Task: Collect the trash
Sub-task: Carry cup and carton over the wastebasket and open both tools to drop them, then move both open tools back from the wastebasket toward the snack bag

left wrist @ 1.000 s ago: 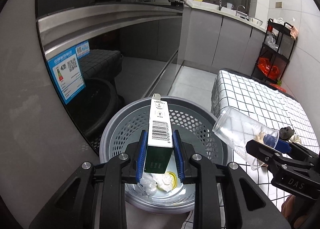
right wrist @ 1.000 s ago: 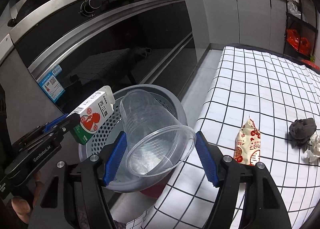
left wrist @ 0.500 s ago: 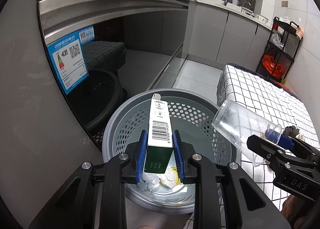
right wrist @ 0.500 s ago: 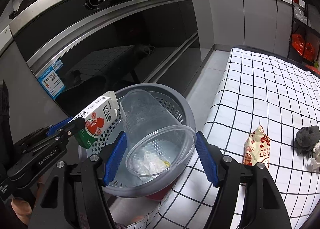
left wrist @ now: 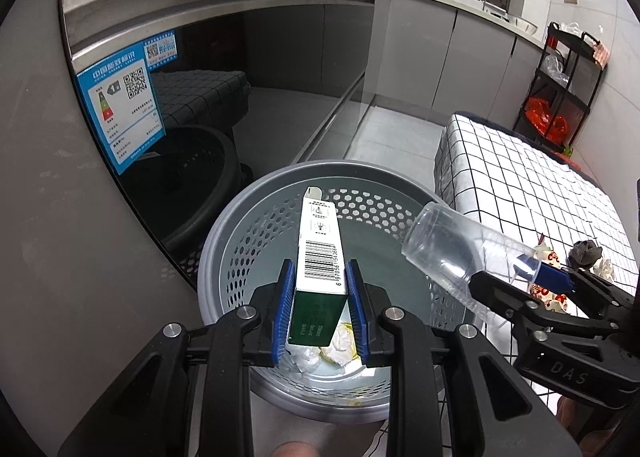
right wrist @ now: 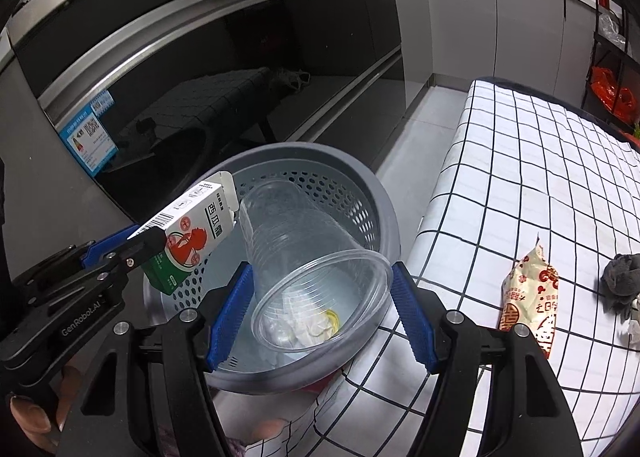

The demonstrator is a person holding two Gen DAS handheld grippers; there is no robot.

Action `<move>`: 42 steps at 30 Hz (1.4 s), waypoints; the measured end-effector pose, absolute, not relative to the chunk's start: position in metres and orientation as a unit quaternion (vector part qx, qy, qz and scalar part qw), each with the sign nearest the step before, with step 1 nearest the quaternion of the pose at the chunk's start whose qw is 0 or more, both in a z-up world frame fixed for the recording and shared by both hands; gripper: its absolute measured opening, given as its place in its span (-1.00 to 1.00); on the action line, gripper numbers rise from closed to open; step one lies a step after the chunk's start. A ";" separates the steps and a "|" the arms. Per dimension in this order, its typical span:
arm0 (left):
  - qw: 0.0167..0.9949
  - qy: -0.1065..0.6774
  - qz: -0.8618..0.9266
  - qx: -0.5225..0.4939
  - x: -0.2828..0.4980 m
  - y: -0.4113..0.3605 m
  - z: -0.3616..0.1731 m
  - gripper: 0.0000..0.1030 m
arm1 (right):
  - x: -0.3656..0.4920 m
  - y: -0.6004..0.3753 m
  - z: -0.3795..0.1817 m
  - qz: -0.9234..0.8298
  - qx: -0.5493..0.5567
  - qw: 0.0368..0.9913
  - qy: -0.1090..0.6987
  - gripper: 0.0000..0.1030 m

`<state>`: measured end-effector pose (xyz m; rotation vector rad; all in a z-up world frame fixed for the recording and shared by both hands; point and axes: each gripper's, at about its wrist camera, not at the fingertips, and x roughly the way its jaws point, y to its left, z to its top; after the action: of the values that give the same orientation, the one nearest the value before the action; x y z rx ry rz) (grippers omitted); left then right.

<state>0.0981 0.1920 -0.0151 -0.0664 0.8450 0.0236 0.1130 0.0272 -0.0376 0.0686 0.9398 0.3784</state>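
A grey perforated trash basket (left wrist: 240, 233) (right wrist: 380, 193) stands on the floor beside the checked table, with crumpled tissue (left wrist: 340, 341) (right wrist: 300, 325) at its bottom. My left gripper (left wrist: 319, 313) (right wrist: 120, 245) is shut on a green-and-white carton (left wrist: 320, 257) (right wrist: 192, 233), held over the basket's near side. My right gripper (right wrist: 322, 305) (left wrist: 536, 277) is shut on the rim of a clear plastic cup (right wrist: 304, 253) (left wrist: 452, 253), which points base-first over the basket's right edge.
On the checked tablecloth (right wrist: 520, 177) lie a red-and-white snack wrapper (right wrist: 528, 297), a dark grey crumpled wad (right wrist: 620, 277) and white paper scraps. A dark glass oven front (left wrist: 200, 97) rises behind the basket. A black rack (left wrist: 560, 85) stands far right. A person's fingers show at the lower edge.
Both views have shifted so the basket sits a little more centred and its tissue shows. The cup has edged further over the basket rim. Both grips are unchanged.
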 end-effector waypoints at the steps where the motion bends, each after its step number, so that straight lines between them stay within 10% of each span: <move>1: 0.911 0.411 0.012 -0.032 0.099 0.191 -0.016 -0.50 | 0.114 0.028 -0.039 0.181 0.032 0.873 0.451 0.30; 36: 0.910 0.413 0.019 -0.030 0.099 0.194 -0.018 -0.39 | 0.109 0.013 -0.039 0.178 0.054 0.874 0.449 0.38; 42: 0.917 0.398 0.025 -0.023 0.093 0.193 -0.012 -0.10 | 0.101 0.012 -0.036 0.171 0.049 0.877 0.446 0.38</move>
<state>0.0935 0.1930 -0.0116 -0.0480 0.8185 0.0520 0.1007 0.0115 -0.0361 0.1016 0.9308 0.3566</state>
